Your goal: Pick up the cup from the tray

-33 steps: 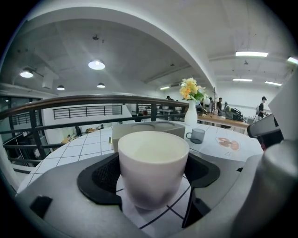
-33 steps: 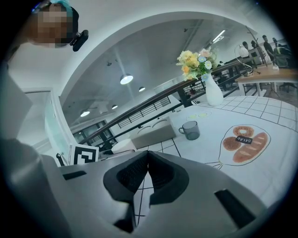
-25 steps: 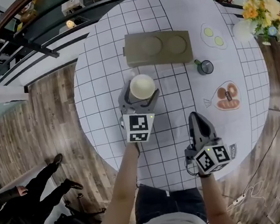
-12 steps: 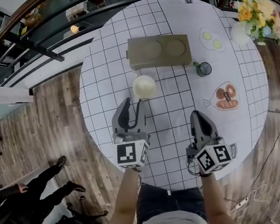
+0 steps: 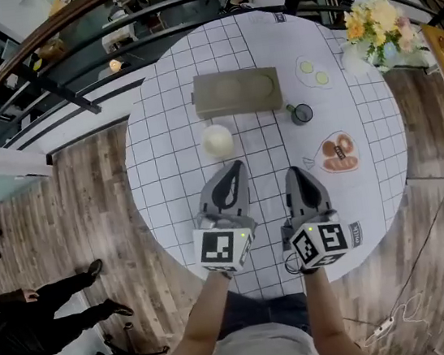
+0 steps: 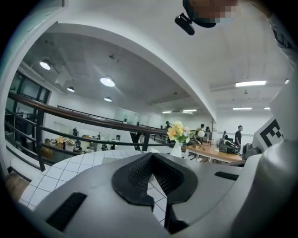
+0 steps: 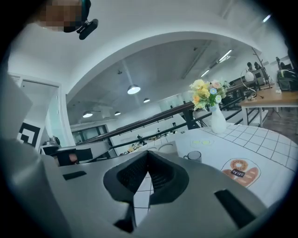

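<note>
A white cup [image 5: 218, 140] stands upright on the gridded round table [image 5: 159, 140], just in front of the beige tray [image 5: 236, 92]. My left gripper [image 5: 235, 166] is a little nearer than the cup and apart from it. Its jaws are closing and meet with nothing between them [image 6: 151, 158]. My right gripper [image 5: 293, 173] sits beside it to the right, shut and empty [image 7: 148, 155]. The tray [image 7: 164, 148] shows past the right gripper's jaws in the right gripper view. The cup does not show in either gripper view.
A small dark mug [image 5: 302, 113] stands right of the tray, also seen as the mug [image 7: 193, 156]. A doughnut picture [image 5: 336, 152] lies at the right. A vase of flowers [image 5: 372, 20] stands at the far right edge. A railing runs behind the table, and a person [image 5: 29, 323] is on the floor below left.
The left gripper let go of the cup, drew back toward me and its jaws came together. The cup stays on the table. The right gripper moved a little left.
</note>
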Available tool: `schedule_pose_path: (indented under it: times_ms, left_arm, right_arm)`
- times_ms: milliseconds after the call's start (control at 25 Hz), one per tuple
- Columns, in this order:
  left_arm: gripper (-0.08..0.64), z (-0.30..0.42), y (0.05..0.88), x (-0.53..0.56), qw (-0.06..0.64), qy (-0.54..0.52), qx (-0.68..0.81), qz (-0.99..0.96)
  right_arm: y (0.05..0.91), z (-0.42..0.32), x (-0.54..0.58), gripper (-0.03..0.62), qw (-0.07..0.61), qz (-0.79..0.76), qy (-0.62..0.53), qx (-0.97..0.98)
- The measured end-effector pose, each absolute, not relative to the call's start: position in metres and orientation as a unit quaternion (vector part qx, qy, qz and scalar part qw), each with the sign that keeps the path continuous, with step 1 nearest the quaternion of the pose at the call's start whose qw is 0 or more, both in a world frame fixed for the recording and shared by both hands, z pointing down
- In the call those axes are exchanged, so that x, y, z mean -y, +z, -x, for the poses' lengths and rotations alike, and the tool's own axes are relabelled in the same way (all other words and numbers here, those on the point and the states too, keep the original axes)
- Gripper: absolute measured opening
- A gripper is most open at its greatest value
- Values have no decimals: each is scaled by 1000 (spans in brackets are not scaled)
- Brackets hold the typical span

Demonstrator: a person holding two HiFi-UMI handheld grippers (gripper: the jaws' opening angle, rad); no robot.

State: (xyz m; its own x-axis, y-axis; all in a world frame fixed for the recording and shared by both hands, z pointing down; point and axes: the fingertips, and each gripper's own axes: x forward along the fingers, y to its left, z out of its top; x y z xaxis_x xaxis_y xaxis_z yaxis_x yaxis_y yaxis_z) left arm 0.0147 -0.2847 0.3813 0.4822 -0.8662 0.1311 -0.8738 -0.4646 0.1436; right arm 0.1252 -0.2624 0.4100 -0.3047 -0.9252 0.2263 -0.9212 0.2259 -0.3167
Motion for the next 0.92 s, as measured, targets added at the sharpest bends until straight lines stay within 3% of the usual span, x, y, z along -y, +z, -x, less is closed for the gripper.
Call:
schedule_pose_path:
  times_ms: [920]
  left_arm:
    - [6, -23, 386, 274, 81, 54, 503, -859]
  right_arm:
    - [392, -134, 244, 8, 6, 602, -175, -779]
